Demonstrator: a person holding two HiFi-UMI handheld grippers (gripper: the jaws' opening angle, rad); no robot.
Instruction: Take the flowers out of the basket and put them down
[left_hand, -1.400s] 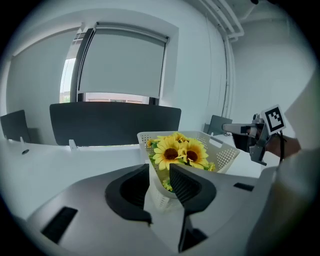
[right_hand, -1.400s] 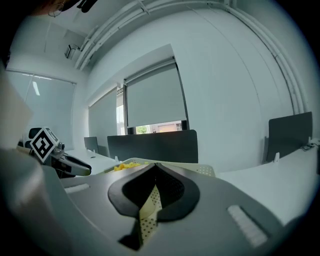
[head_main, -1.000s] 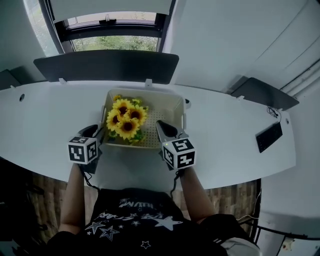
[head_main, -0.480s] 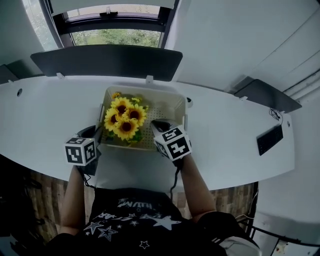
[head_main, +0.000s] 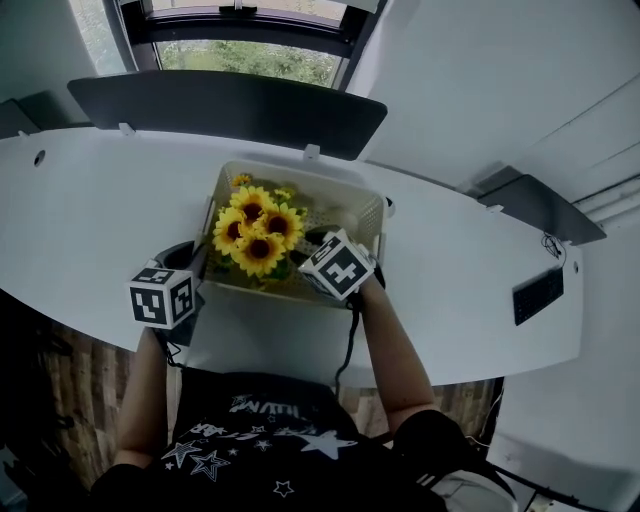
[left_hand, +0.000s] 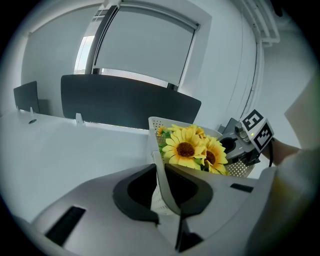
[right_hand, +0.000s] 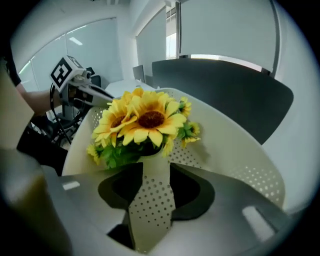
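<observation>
Now right hand-held gripper (right_hand: 150, 189) (jaws just opening, empty) dipped into basket (right_hand: 227, 145).

Stems of yellow artificial sunflowers (head_main: 256, 232) hidden under blooms inside cream perforated plastic basket (head_main: 345, 200). Too small to identify: small black device (head_main: 537, 295) on white worktop (head_main: 110, 210). Bottom edge cuts off black star-print shirt (head_main: 270, 445).

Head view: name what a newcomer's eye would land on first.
The bright yellow sunflowers stand out, bunched in the left half of a cream perforated basket on the white table. Next come the grippers: the left gripper has just closed its jaws on the basket's near left wall, while the right gripper, jaws just opening with nothing gripped, reaches into the basket beside the sunflowers.
</observation>
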